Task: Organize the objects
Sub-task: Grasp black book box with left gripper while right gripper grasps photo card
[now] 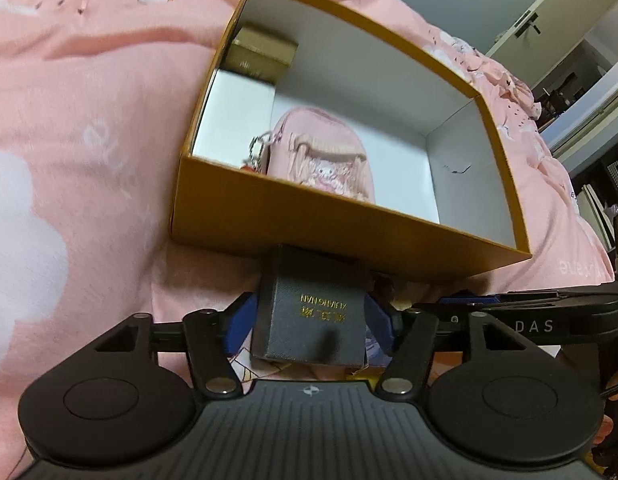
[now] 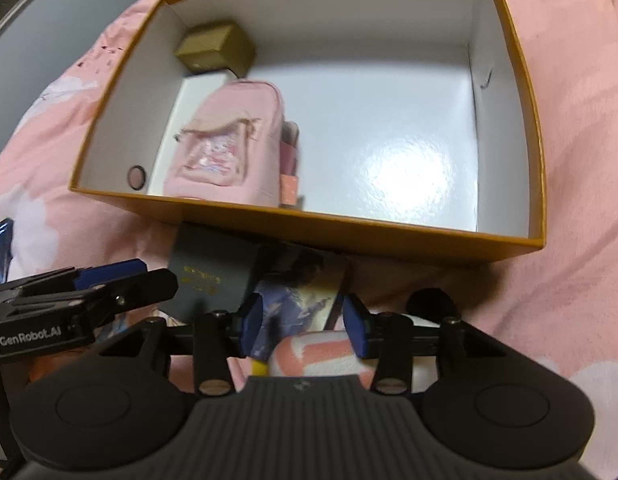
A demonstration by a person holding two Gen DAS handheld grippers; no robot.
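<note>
Pink bedding filled the frame edges. Orange box, white inside, sat centre, holding a pink mini backpack at lower left and a gold box at its upper-left corner. Dark grey case lay just below the box's front wall, between the left gripper pads, jaws spread, contact unclear. Right gripper, partly open, straddled a printed blue card; grip unclear.
</note>
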